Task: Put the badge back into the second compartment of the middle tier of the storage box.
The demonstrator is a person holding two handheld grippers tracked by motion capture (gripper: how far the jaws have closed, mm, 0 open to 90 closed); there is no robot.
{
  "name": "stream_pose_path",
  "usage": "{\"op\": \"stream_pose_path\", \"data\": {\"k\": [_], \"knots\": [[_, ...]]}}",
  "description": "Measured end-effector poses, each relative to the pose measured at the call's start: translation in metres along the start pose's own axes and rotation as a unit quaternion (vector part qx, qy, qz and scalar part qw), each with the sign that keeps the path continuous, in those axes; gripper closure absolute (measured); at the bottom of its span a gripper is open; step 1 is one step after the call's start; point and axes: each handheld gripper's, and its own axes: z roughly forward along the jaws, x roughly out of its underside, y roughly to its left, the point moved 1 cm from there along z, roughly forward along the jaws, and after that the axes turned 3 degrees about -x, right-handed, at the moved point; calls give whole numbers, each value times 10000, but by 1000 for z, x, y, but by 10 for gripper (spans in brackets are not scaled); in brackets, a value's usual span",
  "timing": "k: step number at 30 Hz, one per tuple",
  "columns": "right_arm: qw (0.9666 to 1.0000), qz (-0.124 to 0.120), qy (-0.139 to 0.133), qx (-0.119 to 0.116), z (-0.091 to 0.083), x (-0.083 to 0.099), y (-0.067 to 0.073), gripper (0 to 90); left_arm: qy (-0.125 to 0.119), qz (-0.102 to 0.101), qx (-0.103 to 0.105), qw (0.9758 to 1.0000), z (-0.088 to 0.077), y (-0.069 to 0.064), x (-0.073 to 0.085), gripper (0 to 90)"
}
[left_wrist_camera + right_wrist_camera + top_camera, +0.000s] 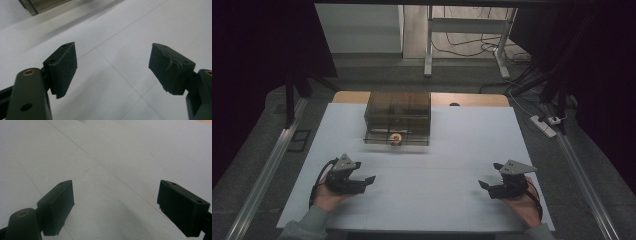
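Observation:
My left gripper [364,172] rests low over the white tabletop [427,175] at the front left, held in a hand, jaws wide apart and pointing toward the middle. In the left gripper view its gripper [112,67] has only bare white surface between the black pads [63,66]. My right gripper [491,175] sits at the front right, also open and pointing inward. The right gripper view shows its gripper [115,207] with nothing between its pads [181,206]. A smoky transparent box [398,117] stands at the back centre, with a small round orange-and-white object [396,138] at its front.
A wooden table edge [472,99] shows behind the white sheet. Metal rails [267,170] run along both sides. A power strip [543,126] and cables lie on the floor at the right, and a white frame [467,30] stands beyond the table.

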Motion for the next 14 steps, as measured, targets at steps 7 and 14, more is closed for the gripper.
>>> {"op": "stream_pose_path", "data": {"k": [7,14], "knots": [[10000,28,-42,40,-2,-1,-1,134,-39,48,5,10000,-7,-4,5,221],[10000,-15,-51,31,-2,-1,-1,134,0,23,-53,10000,-5,-1,6,211]]}}
